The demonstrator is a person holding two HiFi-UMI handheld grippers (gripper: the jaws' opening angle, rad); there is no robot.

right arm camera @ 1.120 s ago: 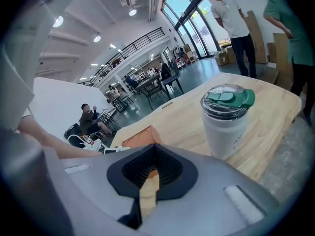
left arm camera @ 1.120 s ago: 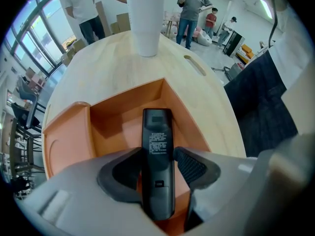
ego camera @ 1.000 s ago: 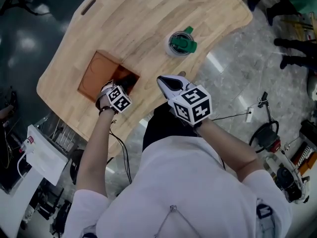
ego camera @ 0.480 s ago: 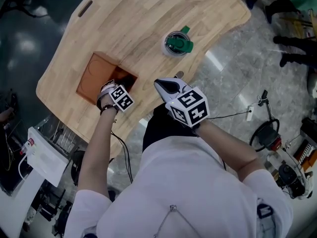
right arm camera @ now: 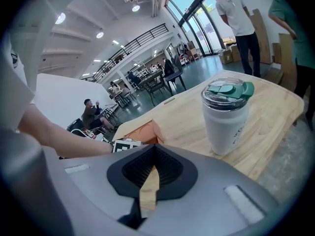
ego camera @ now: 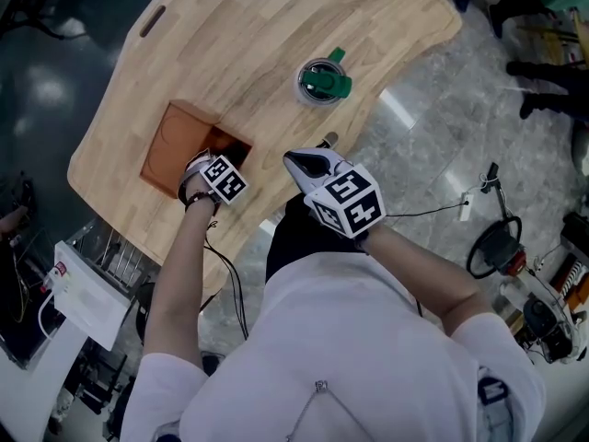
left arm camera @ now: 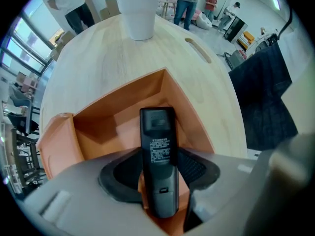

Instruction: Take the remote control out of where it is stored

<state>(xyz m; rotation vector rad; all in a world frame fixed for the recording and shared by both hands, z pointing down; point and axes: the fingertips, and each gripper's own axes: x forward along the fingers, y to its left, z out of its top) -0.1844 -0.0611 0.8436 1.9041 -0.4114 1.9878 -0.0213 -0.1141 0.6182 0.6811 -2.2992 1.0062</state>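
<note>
Wooden table [ego camera: 276, 44]: seen from above, filling the upper half of the head view; a slot handle is cut near its upper left edge.
Orange box [ego camera: 173, 144]: set open on the table at centre left of the head view, close to the table's lower edge.
Remote control [left arm camera: 158, 156]: black, shown at lower centre of the left gripper view with its printed label side up; its far end is laid over the inside of the open box.
Left gripper [ego camera: 213, 162]: placed at the box's lower right corner; its jaws are closed on the remote's near end, one pad against each long side.
Right gripper [ego camera: 299, 159]: held at the centre of the head view by the table's edge, apart from the box; its jaws are drawn together to a thin sliver and nothing is held.
Tumbler [ego camera: 324, 79]: white with a green lid, stood upright on the table, well apart from the box towards the upper right.
</note>
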